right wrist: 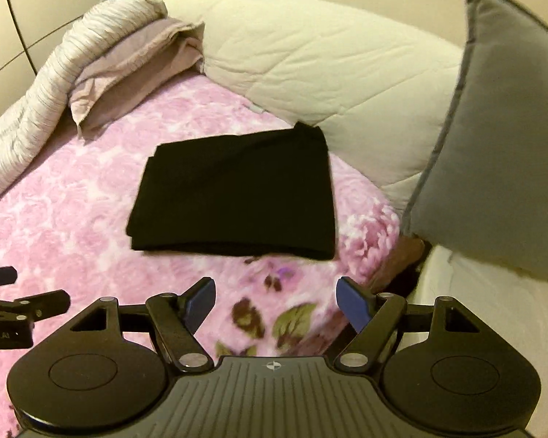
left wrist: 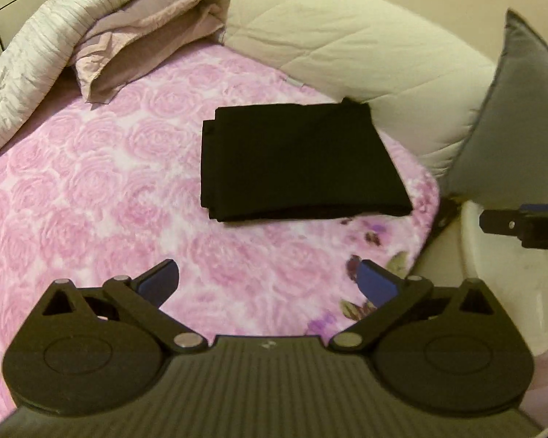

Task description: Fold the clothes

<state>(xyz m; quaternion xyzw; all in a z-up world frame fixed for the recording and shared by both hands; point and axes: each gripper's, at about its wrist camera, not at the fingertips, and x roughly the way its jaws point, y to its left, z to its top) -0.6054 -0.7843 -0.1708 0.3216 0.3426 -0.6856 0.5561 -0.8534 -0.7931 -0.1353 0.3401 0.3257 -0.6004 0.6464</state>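
A black garment lies folded into a flat rectangle on the pink rose-patterned blanket, its far corner touching the cream quilt. The right wrist view shows the same black garment ahead of the fingers. My left gripper hovers open over the blanket, short of the garment's near edge, with nothing between its blue pads. My right gripper is also open and empty, held back from the garment. The right gripper shows at the right edge of the left wrist view, and the left gripper at the left edge of the right wrist view.
A cream quilt is bundled along the back. A striped white duvet and a mauve pillow sit at the back left. A grey cushion stands upright at the right, above a white surface beyond the bed's edge.
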